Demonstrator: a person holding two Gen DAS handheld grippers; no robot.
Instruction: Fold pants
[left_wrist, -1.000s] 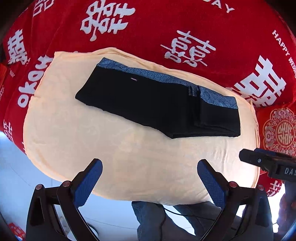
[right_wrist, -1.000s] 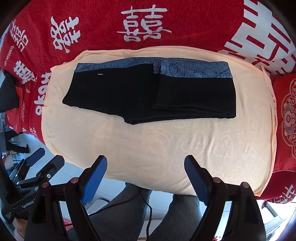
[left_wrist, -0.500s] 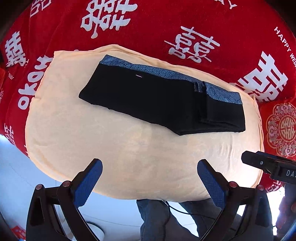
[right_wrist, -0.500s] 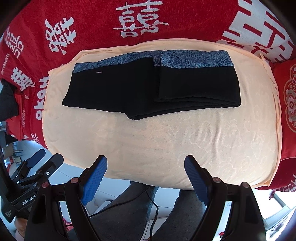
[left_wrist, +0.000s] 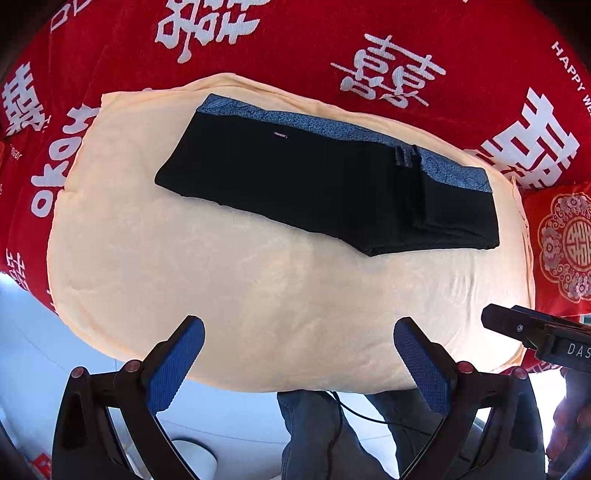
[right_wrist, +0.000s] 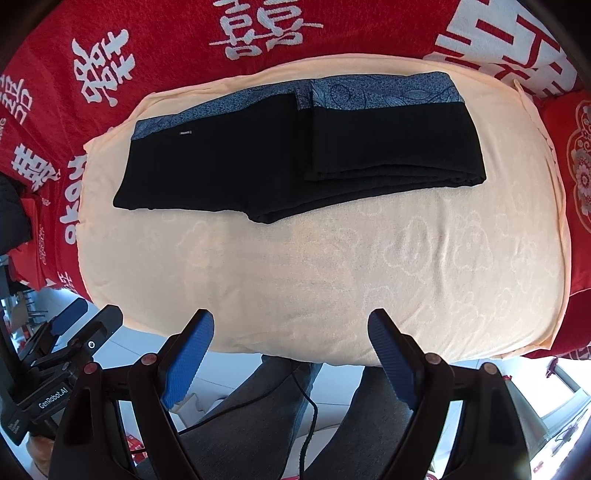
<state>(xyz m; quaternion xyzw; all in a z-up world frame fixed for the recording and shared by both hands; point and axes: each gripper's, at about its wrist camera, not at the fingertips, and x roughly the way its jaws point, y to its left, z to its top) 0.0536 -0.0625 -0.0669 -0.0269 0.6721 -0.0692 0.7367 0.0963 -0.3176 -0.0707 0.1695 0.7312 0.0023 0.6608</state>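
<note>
Black pants (left_wrist: 325, 188) (right_wrist: 295, 155) with a blue patterned waistband lie partly folded on a peach cloth (left_wrist: 221, 280) (right_wrist: 332, 266). Their right part is doubled over into a thicker stack (right_wrist: 395, 136). My left gripper (left_wrist: 297, 332) hangs open above the cloth's near edge, well short of the pants, with nothing between its blue pads. My right gripper (right_wrist: 291, 325) is open too, empty, over the same near edge. Each wrist view catches the other gripper at its side: the right one (left_wrist: 539, 336), the left one (right_wrist: 70, 332).
A red blanket (left_wrist: 332, 44) (right_wrist: 166, 44) with white characters covers the bed around the cloth. A red patterned cushion (left_wrist: 565, 243) lies at the right. A person's legs in jeans (right_wrist: 266, 413) and a black cable (right_wrist: 310, 410) are below the bed's near edge.
Both views have shifted a little, so the pants and cloth sit slightly lower and larger in them. Both grippers stay open and empty; the pants have not moved.
</note>
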